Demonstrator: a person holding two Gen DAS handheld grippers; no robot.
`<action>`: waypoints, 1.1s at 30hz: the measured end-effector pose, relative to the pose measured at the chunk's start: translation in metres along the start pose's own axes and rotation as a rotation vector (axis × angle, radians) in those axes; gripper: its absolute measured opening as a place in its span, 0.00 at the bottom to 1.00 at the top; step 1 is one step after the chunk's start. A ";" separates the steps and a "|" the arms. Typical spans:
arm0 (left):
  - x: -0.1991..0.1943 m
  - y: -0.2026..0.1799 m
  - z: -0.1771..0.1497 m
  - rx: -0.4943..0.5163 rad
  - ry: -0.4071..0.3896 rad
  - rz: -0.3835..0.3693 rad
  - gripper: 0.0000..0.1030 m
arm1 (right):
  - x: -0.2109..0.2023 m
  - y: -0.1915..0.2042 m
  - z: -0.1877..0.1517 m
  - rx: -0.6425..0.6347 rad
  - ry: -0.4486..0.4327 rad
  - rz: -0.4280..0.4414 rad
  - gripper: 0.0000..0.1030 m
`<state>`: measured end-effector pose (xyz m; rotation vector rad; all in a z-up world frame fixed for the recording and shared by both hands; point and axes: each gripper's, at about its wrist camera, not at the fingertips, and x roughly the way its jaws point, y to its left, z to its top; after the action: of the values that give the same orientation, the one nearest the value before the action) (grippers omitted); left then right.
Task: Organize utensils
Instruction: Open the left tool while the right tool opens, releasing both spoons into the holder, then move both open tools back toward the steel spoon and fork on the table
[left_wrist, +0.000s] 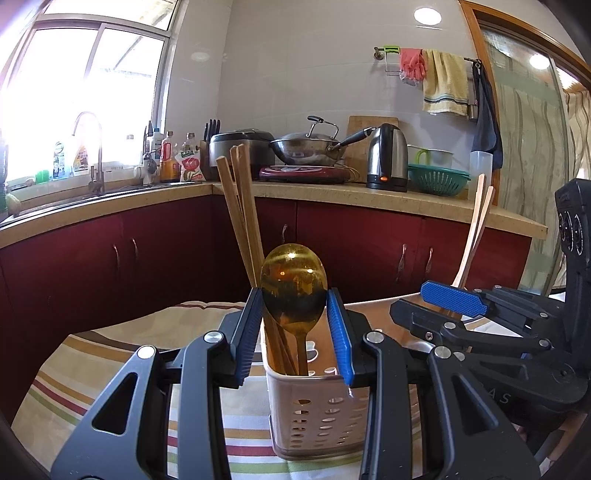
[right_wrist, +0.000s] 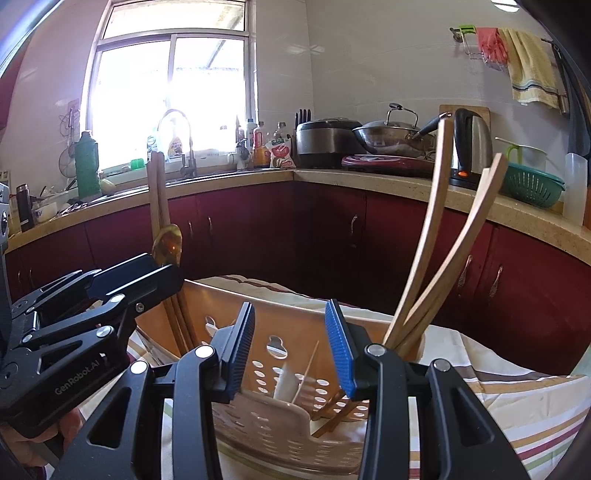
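Note:
A beige perforated utensil caddy stands on a striped cloth. My left gripper is shut on a gold spoon, bowl up, handle down in the caddy's left compartment beside brown chopsticks. The spoon and the left gripper also show in the right wrist view. My right gripper is open and empty over the caddy, and it shows in the left wrist view. Wooden utensils stand in the caddy's right end.
The striped cloth covers the table. Behind runs a kitchen counter with a sink tap, bottles, a rice cooker, a wok, a kettle and a green colander. Red cabinets sit below.

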<state>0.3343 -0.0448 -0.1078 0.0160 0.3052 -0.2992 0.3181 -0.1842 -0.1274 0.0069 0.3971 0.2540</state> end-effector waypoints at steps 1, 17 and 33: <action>0.001 0.000 0.001 -0.001 0.001 -0.001 0.34 | 0.000 0.000 0.000 0.000 0.000 0.002 0.39; -0.011 0.003 -0.001 0.003 -0.005 0.006 0.65 | -0.029 -0.008 -0.006 0.033 -0.004 0.001 0.39; -0.072 0.007 -0.046 -0.075 0.209 0.036 0.74 | -0.072 0.000 -0.084 0.126 0.237 -0.079 0.39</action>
<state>0.2578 -0.0143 -0.1300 -0.0213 0.5225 -0.2506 0.2222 -0.2057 -0.1773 0.0852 0.6471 0.1517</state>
